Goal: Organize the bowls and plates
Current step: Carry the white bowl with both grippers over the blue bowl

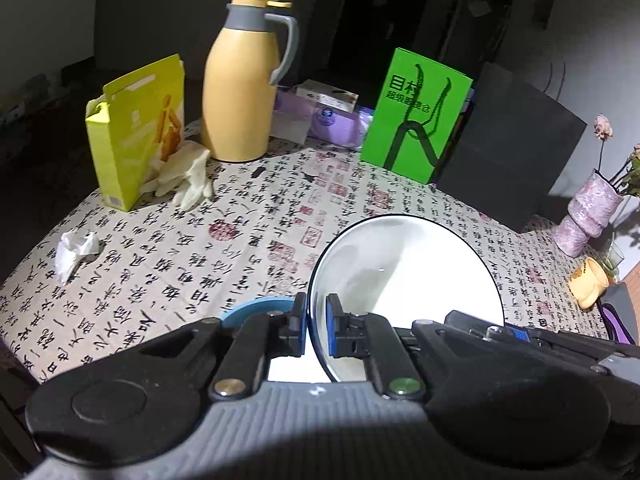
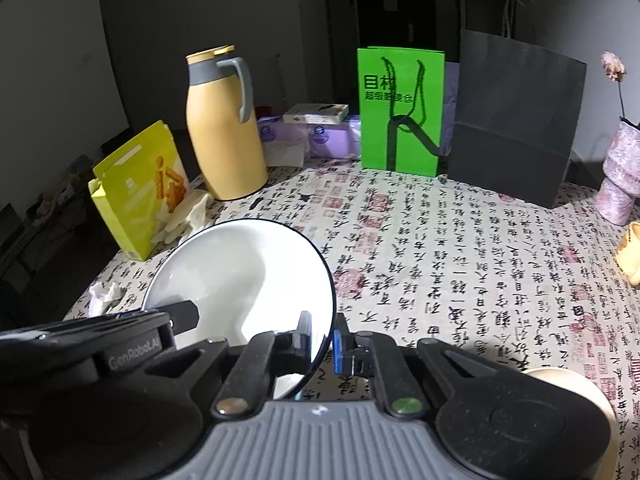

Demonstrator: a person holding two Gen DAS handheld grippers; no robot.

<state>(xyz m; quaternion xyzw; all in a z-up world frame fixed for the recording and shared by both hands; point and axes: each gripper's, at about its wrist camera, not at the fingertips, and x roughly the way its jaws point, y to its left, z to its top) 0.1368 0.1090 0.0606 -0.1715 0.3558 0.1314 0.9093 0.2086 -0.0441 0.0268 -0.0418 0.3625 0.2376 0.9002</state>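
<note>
Both your tongs are clamped on the same white plate (image 1: 404, 280), one on each side of its dark rim. Left tongs (image 1: 316, 330) pinch the rim at the plate's left edge; right tongs (image 2: 322, 344) pinch it at the right edge. The plate sits tilted between them, above the table (image 1: 240, 216).

Left wrist view only: a blue dish (image 1: 256, 310) just left of the left tongs, partly hidden behind them, and a small glass (image 1: 614, 258) at the far right by the yellow cup (image 1: 588, 284). Right wrist view only: a cream round object (image 2: 568, 380) behind the right tongs' body, cut off so I can't tell what it is, plus the left tongs' housing pushing in over the plate.

The table has a calligraphy-print cloth. On it: yellow jug (image 1: 244, 92), yellow box (image 1: 136, 132), pale gloves (image 1: 188, 180), crumpled tissue (image 1: 74, 252), green bag (image 1: 416, 116), dark bag (image 1: 516, 148), purple packs (image 1: 332, 120), pink vase (image 1: 588, 212). The room behind is dim, with a dark doorway.
</note>
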